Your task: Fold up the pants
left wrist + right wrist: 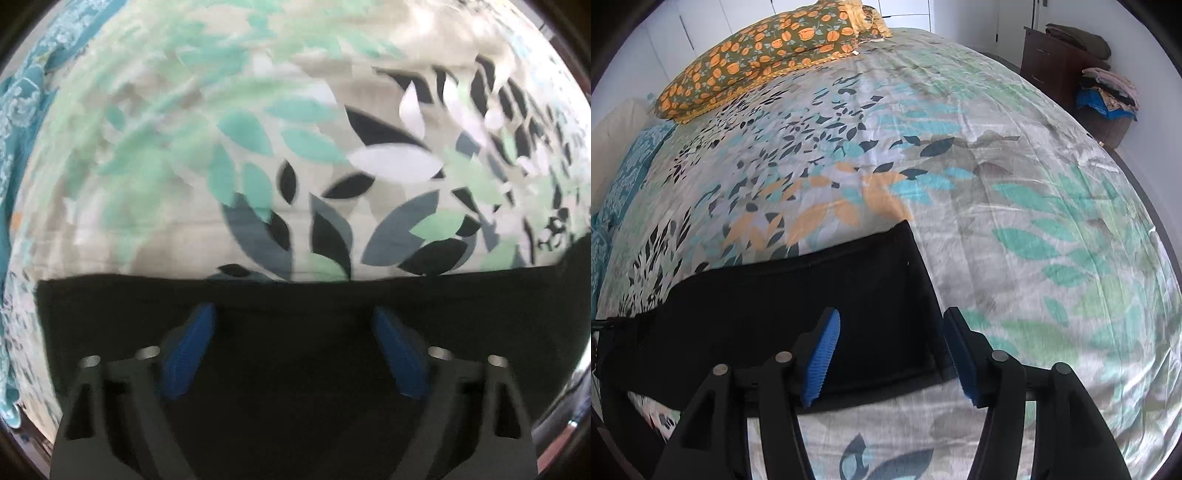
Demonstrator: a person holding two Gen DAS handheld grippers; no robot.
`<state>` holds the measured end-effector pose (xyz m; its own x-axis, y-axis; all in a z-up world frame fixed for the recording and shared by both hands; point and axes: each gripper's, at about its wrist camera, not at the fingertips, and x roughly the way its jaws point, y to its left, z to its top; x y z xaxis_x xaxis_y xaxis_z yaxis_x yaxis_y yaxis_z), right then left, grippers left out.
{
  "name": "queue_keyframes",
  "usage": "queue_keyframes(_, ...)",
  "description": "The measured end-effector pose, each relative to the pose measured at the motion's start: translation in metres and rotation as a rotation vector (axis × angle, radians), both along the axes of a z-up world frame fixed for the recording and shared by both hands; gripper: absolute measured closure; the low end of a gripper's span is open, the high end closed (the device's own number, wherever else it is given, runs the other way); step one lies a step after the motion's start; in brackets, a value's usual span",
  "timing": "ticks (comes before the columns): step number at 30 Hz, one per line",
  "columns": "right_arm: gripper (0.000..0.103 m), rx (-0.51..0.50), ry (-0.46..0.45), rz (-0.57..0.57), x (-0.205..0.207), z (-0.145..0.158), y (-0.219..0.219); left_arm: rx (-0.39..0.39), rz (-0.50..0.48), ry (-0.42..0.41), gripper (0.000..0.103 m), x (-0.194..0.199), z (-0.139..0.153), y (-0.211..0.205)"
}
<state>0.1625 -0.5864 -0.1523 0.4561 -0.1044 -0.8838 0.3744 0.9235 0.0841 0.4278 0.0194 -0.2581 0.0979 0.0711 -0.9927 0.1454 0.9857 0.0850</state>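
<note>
Where the black pants (798,306) lie flat on the bed, you see them in your right wrist view as a broad dark band running from the left edge to a squared end near the middle, with the bed's near side just below them. Your right tool (892,354) hangs over that squared end with its jaws apart; the blue pads (822,360) press on nothing, one over the black cloth and the other at the cloth's right edge above the sheet. In your left wrist view the pants (295,314) fill the lower part, their straight upper edge crossing the picture, and your left tool (293,347) points down at them with its jaws wide and nothing pinched between the blue pads (188,350); whether the tips touch the cloth you cannot tell from this blurred view. Around the pants spreads the bedsheet (1015,221), printed with leaves in teal, green, orange and black, lightly wrinkled to the right. At the bed's far side lies an orange-patterned pillow (757,51), and a teal lace-patterned cloth (631,173) runs along the left side. Beyond the bed's right corner stand a dark wooden dresser (1049,62) and a pile of clothes (1108,92), well apart from the pants. Nothing lies on the sheet between either tool and the cloth.
</note>
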Motion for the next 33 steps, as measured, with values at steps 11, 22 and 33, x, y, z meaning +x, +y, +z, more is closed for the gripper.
queue_keyframes(11, 0.042, 0.115, 0.016, -0.053, 0.003, -0.026, -0.018, 0.019, 0.142, -0.177, 0.095, 0.000, 0.023, 0.012)
queue_keyframes(22, 0.097, 0.069, 0.206, 0.148, 0.059, -0.038, 0.010, 0.070, 0.148, -0.240, 0.095, 0.006, 0.023, 0.006)
queue_keyframes(33, 0.094, -0.471, 0.238, 0.236, 0.134, -0.039, 0.058, 0.160, 0.026, -0.300, 0.085, -0.006, 0.014, -0.007)
